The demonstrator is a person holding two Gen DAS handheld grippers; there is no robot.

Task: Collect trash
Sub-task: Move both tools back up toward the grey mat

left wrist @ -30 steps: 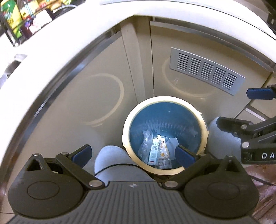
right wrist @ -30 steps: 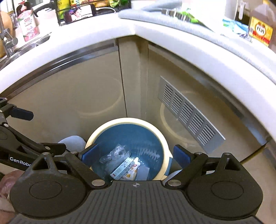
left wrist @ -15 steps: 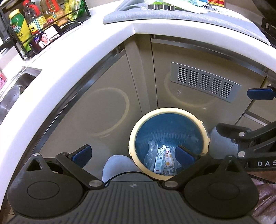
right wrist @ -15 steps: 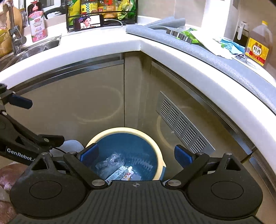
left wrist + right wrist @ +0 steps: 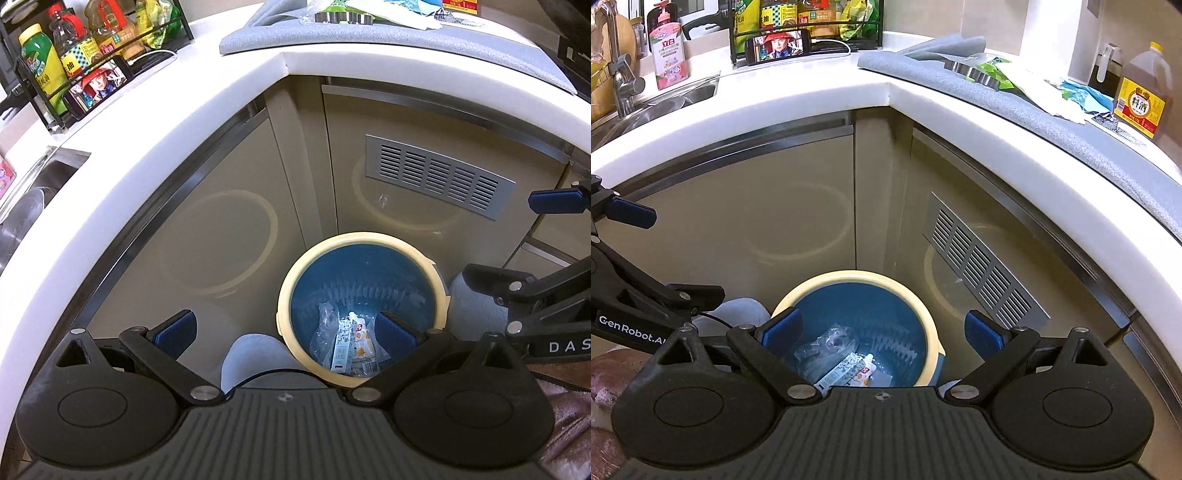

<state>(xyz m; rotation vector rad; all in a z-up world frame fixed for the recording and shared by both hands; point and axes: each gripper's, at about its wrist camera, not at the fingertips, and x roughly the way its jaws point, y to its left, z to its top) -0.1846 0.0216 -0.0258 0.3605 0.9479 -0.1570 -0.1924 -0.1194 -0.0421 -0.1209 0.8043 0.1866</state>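
A blue bin with a cream rim (image 5: 295,295) (image 5: 934,334) stands on the floor in the cabinet corner. Wrappers and clear plastic (image 5: 345,345) (image 5: 838,354) lie at its bottom. My left gripper (image 5: 284,334) hangs open above the bin's near-left rim, nothing between its blue pads. My right gripper (image 5: 882,334) is open over the bin as well, empty. More litter, a green packet (image 5: 995,70) and white paper (image 5: 1045,96), lies on the grey mat (image 5: 997,107) on the counter at the right.
The white counter edge (image 5: 812,107) curves above the beige cabinet doors with a metal vent (image 5: 979,266). A sink (image 5: 657,107), soap bottle (image 5: 668,55), phone (image 5: 779,46) and condiment rack sit far left; a cooking-wine bottle (image 5: 1143,96) far right. White slippers (image 5: 255,354) flank the bin.
Both grippers have risen and pulled back from the bin, so the countertop and its items have come into view. Both stay open and empty.
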